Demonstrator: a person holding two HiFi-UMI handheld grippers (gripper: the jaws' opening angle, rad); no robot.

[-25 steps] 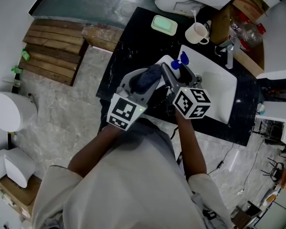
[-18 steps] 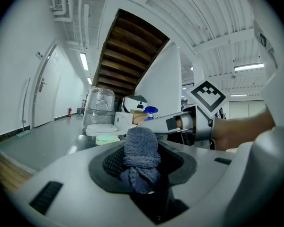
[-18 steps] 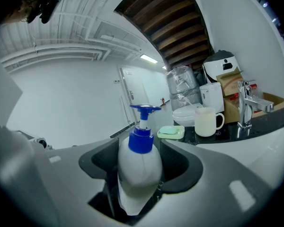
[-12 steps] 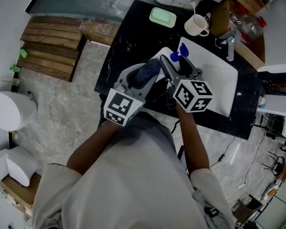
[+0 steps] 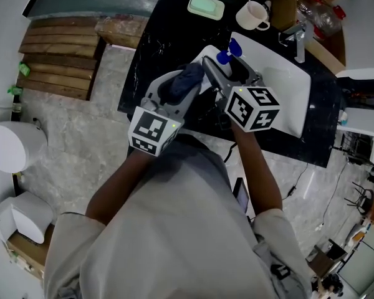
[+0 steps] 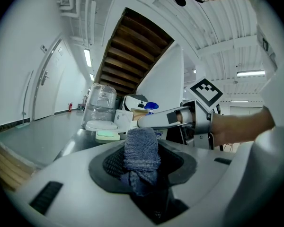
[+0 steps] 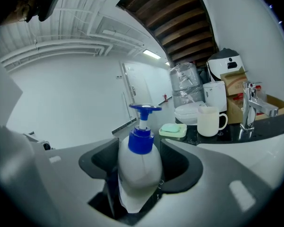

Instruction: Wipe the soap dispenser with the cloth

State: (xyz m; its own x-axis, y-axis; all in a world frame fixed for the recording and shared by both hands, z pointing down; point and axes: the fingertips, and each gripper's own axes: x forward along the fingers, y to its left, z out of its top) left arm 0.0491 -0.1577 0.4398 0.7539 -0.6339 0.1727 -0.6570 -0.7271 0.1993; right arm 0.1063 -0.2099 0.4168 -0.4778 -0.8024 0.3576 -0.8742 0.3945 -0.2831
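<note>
A white soap dispenser [image 7: 138, 171] with a blue pump [image 7: 143, 122] stands upright between the jaws of my right gripper [image 7: 137, 174], which is shut on it. From the head view only its blue pump [image 5: 227, 52] shows, above the right gripper [image 5: 234, 73], over the near rim of the white sink [image 5: 283, 104]. My left gripper [image 6: 141, 167] is shut on a dark blue cloth [image 6: 141, 155], bunched and poking up between the jaws. In the head view the cloth [image 5: 184, 83] sits just left of the dispenser.
A black counter [image 5: 156, 42] carries a green soap in a dish [image 5: 206, 6], a cream mug [image 5: 252, 14] and a chrome tap [image 5: 296, 42]. A clear jar [image 7: 185, 86] and a white kettle [image 7: 225, 63] stand behind. Wooden steps [image 5: 59, 55] lie to the left.
Both grippers keep their hold and their places next to each other. The head view has shifted, so the counter and sink sit a little higher in the picture.
</note>
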